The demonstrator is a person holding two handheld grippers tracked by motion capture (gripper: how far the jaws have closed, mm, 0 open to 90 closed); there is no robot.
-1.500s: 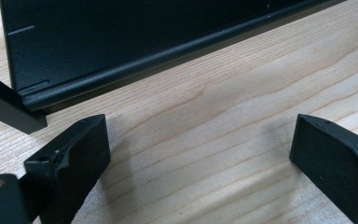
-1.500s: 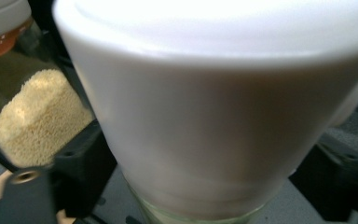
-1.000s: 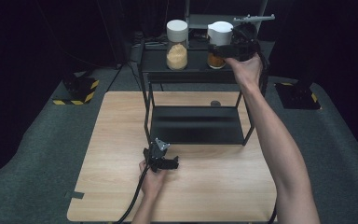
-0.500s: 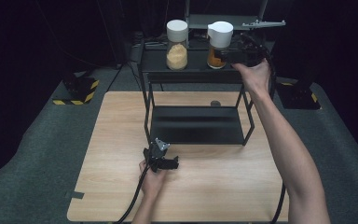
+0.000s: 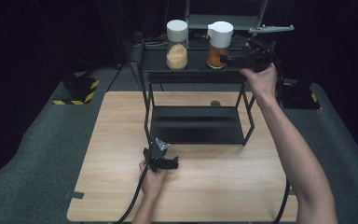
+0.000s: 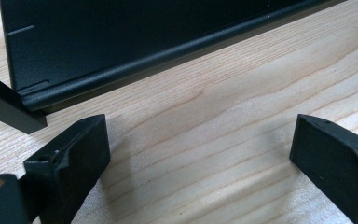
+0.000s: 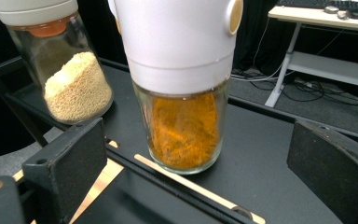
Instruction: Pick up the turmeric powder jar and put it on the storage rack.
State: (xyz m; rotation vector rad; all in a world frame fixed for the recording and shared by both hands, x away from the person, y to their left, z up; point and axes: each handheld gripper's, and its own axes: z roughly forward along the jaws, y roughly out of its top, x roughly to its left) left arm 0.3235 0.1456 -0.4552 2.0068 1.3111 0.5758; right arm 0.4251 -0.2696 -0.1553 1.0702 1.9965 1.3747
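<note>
A black two-tier rack (image 5: pixel 196 126) stands on the wooden table (image 5: pixel 214 186). Its top shelf carries a white-capped jar of orange powder (image 5: pixel 218 44) and a white-lidded jar of pale granules (image 5: pixel 177 45). My right gripper (image 5: pixel 224 59) hovers at top-shelf height just right of the orange jar, open. In the right gripper view the orange jar (image 7: pixel 184 93) stands ahead between the wide-apart jaws, touching neither, with the granule jar (image 7: pixel 72 79) to its left. My left gripper (image 5: pixel 173 164) rests open on the table before the rack's lower shelf (image 6: pixel 121 37).
A small dark round object (image 5: pixel 215 103) lies on the table behind the rack. A yellow-and-black striped base (image 5: pixel 77 91) sits on the grey floor at left. A white desk (image 7: pixel 326 14) stands far behind the rack. Bare wood spreads across the table's front.
My right gripper has drawn back to the right from the orange jar, which stays upright on the top shelf. The left gripper has not moved.
</note>
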